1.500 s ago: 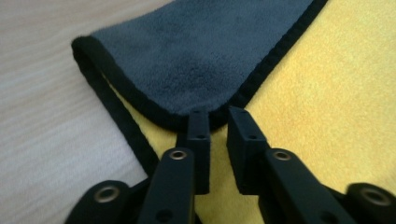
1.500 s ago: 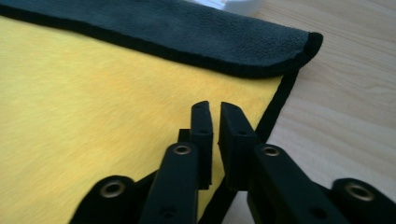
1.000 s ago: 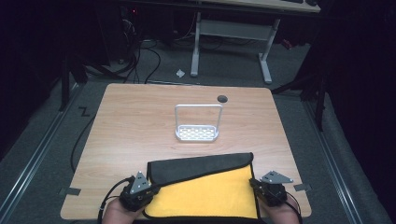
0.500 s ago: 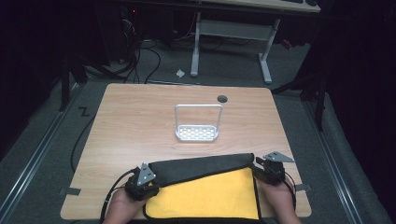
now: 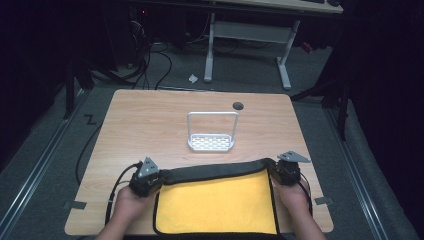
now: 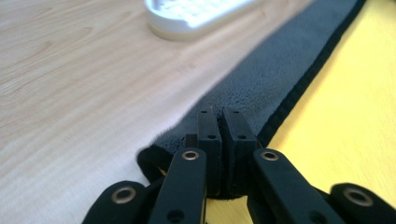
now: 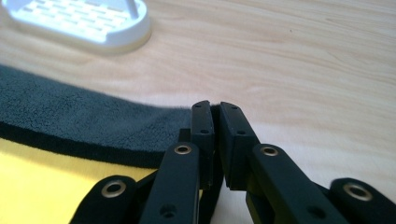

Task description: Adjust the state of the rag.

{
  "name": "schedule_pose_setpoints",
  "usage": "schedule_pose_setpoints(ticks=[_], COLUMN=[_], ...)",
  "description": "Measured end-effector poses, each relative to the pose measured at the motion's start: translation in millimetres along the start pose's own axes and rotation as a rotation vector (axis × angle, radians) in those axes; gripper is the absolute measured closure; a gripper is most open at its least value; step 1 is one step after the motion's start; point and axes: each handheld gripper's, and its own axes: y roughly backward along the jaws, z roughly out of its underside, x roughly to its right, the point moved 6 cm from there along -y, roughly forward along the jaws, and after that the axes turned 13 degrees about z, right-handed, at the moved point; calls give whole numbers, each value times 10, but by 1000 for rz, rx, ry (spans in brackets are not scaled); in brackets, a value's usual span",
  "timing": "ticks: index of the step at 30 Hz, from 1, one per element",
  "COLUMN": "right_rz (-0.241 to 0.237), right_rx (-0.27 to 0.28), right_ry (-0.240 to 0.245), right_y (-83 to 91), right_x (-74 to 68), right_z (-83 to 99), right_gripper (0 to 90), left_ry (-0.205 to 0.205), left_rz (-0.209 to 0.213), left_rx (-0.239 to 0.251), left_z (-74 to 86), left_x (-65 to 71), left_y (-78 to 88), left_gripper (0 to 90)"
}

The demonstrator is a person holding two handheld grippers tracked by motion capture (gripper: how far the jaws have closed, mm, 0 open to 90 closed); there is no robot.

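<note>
A yellow cloth [image 5: 215,205] with a dark grey underside and black hem lies at the near edge of the wooden table [image 5: 150,115]. Its far edge is folded back as a grey band [image 5: 217,171] across the yellow. My left gripper [image 5: 150,181] is shut on the band's left corner; in the left gripper view the jaws pinch the grey cloth [image 6: 261,88], gripper [image 6: 222,116]. My right gripper [image 5: 285,172] is shut on the right corner, pinching the grey cloth [image 7: 70,119] in the right gripper view, gripper [image 7: 215,109].
A white rack [image 5: 211,135] with a wire hoop and perforated base stands mid-table, just beyond the cloth; its base [image 6: 196,14] [image 7: 79,23] shows in both gripper views. A dark round grommet [image 5: 238,106] sits near the far edge. Desk legs and cables lie on the floor behind.
Both grippers have carried the cloth's far edge forward across the table, so the grey flap has shrunk to a narrow band and more yellow shows.
</note>
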Motion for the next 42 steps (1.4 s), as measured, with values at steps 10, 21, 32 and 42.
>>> schedule_pose_setpoints(ticks=[10,21,32,42], right_rz=[45,-20,23,-45], right_rx=[-5,0,-70,-73], right_ry=[-36,58,67,99], right_y=[-401,11,-365,52], right_x=[76,-148,-168,-329], right_z=[-388,-75,-60,126], right_gripper=[765,823,821,681], left_ry=[252,122,194,94], left_rz=[-88,-15,-65,-71], left_rx=[113,89,14,-3], left_z=[-259,-152,-84,39], left_x=[-827,-274,-528,-210], left_y=[-117,35,-398,-180], left_gripper=[714,751,727,566])
